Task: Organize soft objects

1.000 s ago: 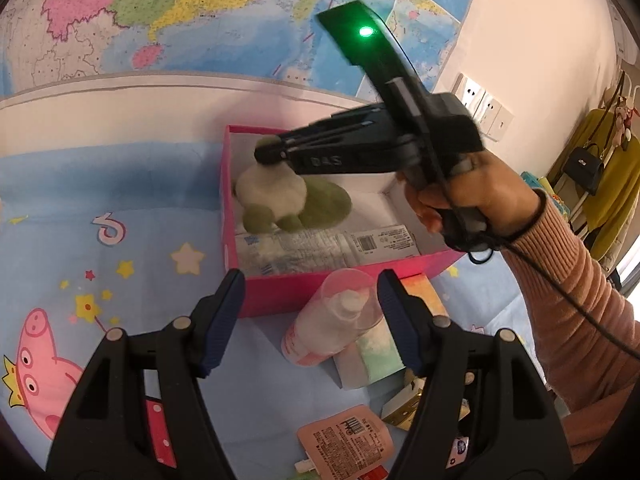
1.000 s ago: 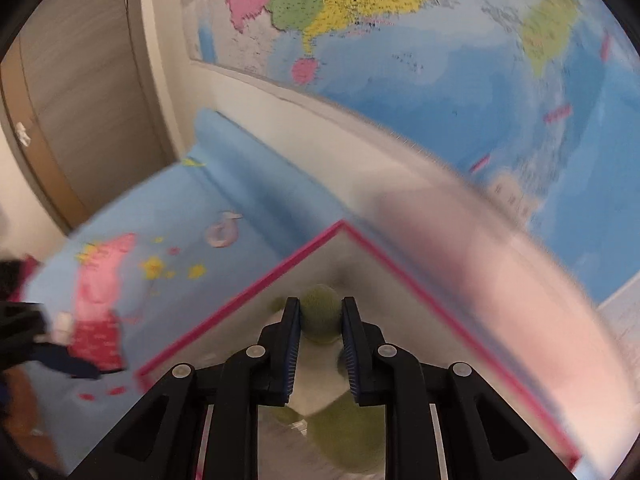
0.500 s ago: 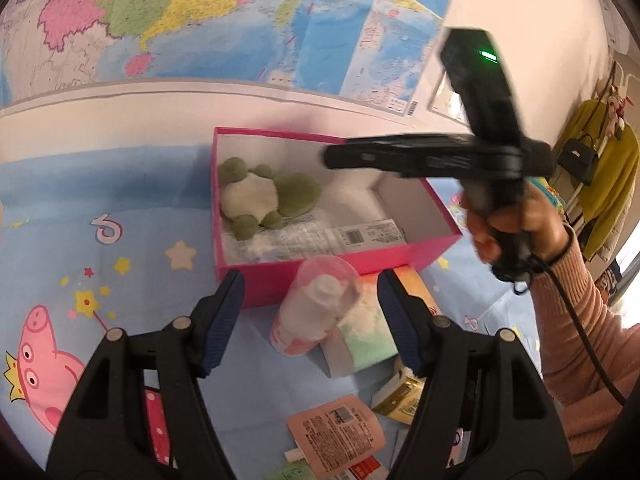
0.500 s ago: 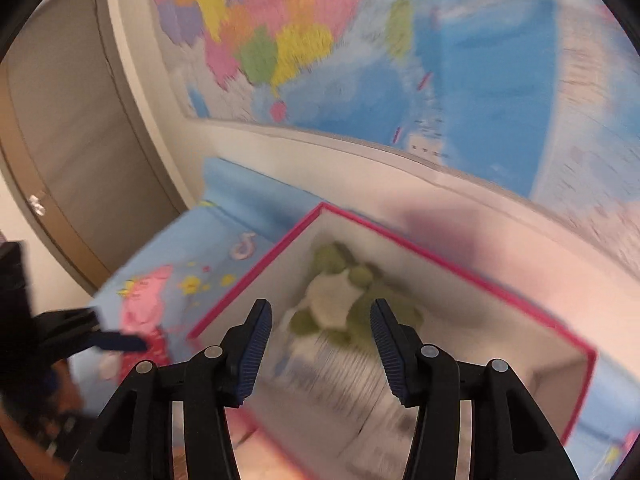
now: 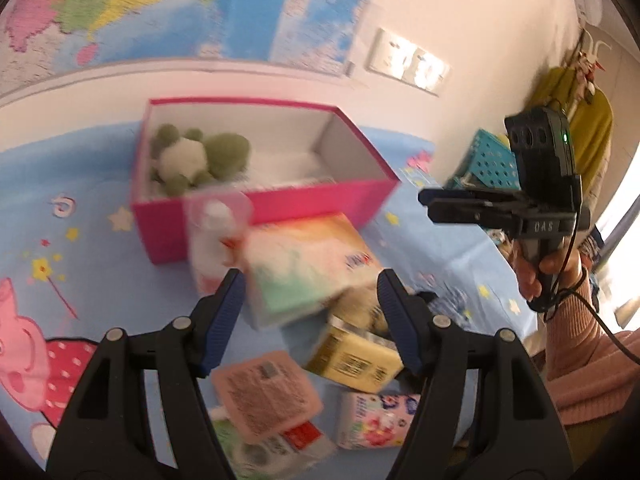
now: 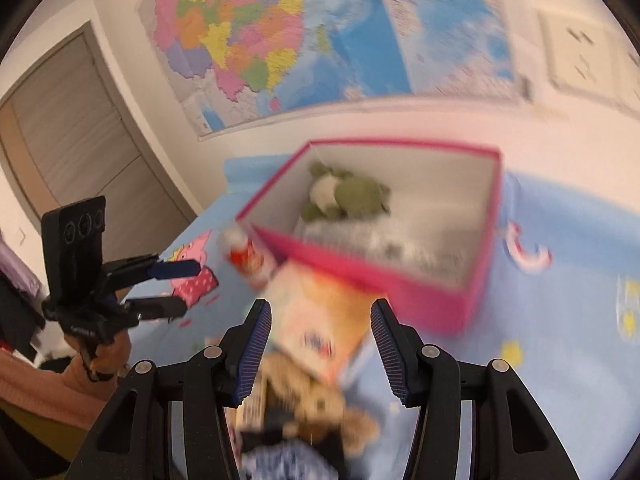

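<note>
On the far left of the blue cartoon tablecloth (image 5: 100,280) a pink pig print (image 5: 24,344) lies flat. The left gripper (image 5: 308,300) hangs over the near clutter with its jaws spread and nothing between the pads. Past its tips a pink cardboard box (image 5: 280,208) stands by the wall, and a green-and-white plush turtle (image 5: 196,158) lies in the box's far-left corner, next to a clear plastic packet that is too blurred to read. A small bottle with a clear cap (image 5: 214,236) leans against the box's near wall, touching a soft tissue pack (image 5: 304,272) just to its right. Nearer still lie a pink sachet (image 5: 266,396), a yellow packet (image 5: 356,356) and a floral tissue pack (image 5: 376,420). A brown plush toy (image 6: 320,400) sits just beside the tissue pack, blurred.

The right gripper (image 6: 320,344), held by a hand (image 5: 548,276) in a pink ribbed sleeve, hovers to the right of the box above the brown toy; its jaws have just been opening and stand apart, empty. A wall map (image 6: 280,32) hangs behind.
</note>
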A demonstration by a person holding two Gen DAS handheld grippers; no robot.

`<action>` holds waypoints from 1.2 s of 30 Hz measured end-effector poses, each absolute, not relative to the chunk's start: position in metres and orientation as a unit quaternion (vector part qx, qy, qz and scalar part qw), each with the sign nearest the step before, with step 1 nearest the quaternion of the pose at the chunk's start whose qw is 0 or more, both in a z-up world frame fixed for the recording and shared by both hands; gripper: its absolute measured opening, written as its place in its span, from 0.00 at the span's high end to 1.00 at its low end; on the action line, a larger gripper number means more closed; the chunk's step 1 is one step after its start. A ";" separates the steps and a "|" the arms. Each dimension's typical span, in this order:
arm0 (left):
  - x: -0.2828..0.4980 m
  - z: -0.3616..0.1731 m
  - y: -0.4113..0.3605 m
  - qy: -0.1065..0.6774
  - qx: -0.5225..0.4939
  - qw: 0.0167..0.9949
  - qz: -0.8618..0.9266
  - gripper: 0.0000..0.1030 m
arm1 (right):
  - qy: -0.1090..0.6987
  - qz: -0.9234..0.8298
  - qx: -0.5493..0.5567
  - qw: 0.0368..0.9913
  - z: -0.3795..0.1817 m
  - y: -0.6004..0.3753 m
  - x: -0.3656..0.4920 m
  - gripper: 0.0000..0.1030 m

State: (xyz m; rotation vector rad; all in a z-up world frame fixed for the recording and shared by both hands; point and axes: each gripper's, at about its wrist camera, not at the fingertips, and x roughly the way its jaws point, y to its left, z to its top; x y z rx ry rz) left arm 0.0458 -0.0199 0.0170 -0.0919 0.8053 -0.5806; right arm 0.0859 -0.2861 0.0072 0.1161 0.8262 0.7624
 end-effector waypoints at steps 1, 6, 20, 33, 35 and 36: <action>0.043 0.015 -0.024 0.389 -0.042 0.876 -0.283 0.33 | 0.395 0.361 0.063 0.842 0.002 -0.292 0.082 0.49; 0.031 0.006 -0.050 0.406 -0.024 0.860 -0.309 0.33 | 0.422 0.346 0.093 0.832 -0.027 -0.316 0.051 0.49; 0.010 -0.007 -0.090 0.431 0.001 0.831 -0.353 0.33 | 0.431 0.347 0.071 0.830 -0.043 -0.321 0.004 0.90; -0.004 -0.013 -0.116 0.441 0.027 0.812 -0.382 0.33 | 0.407 0.285 0.100 0.862 -0.034 -0.352 0.006 0.90; -0.006 -0.015 -0.116 0.442 0.030 0.811 -0.382 0.33 | 0.410 0.270 0.099 0.866 -0.037 -0.357 0.008 0.89; -0.007 -0.015 -0.116 0.442 0.031 0.812 -0.381 0.33 | 0.413 0.261 0.097 0.867 -0.039 -0.359 0.010 0.88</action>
